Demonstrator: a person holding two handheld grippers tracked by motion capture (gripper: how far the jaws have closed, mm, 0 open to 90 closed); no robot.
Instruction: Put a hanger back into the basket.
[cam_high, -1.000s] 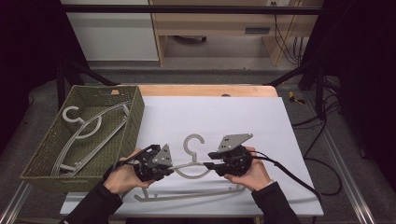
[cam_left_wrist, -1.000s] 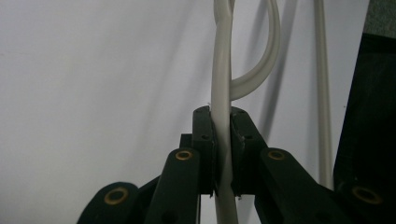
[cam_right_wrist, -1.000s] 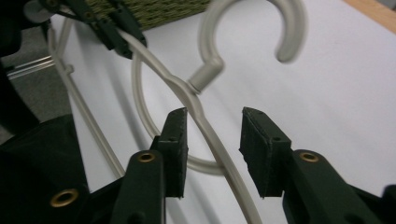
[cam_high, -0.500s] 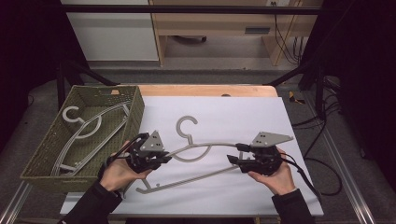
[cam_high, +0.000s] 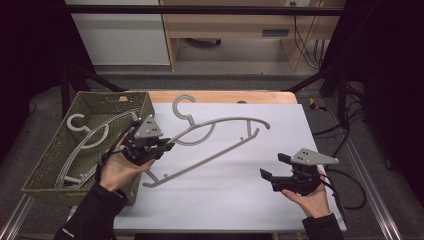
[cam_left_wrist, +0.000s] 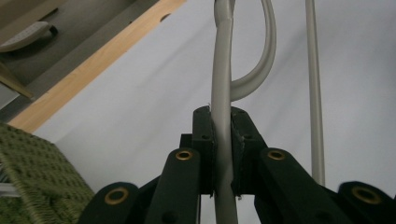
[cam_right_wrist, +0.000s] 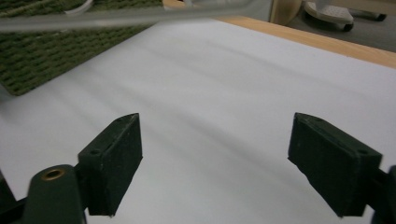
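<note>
A person at a white-covered worktop (cam_high: 235, 190) holds a grey plastic hanger (cam_high: 220, 135) in the left gripper (cam_high: 161, 146), whose jaws are clamped tight on one of the hanger's thin arms near its left end. The hanger slants across the left half of the worktop, its hook (cam_high: 182, 106) toward the far wooden edge and its straight bottom bar running from lower left up to the right; from the high view it is not certain whether its far end touches the surface. In the left gripper view the pads (cam_left_wrist: 205, 144) press on the grey rod (cam_left_wrist: 222, 116) from both sides (the curved inner brace bends away just beyond them).

The right gripper (cam_high: 274, 168) sits well apart from the hanger over the right part of the worktop, its jaws having just been opening and now standing wide with nothing between them; the right gripper view shows bare white surface between the two black pads (cam_right_wrist: 116, 158).

A green woven basket (cam_high: 55, 160) stands at the worktop's left edge, just beside the left hand (cam_high: 120, 167), with more grey hangers (cam_high: 87, 137) lying inside it.
</note>
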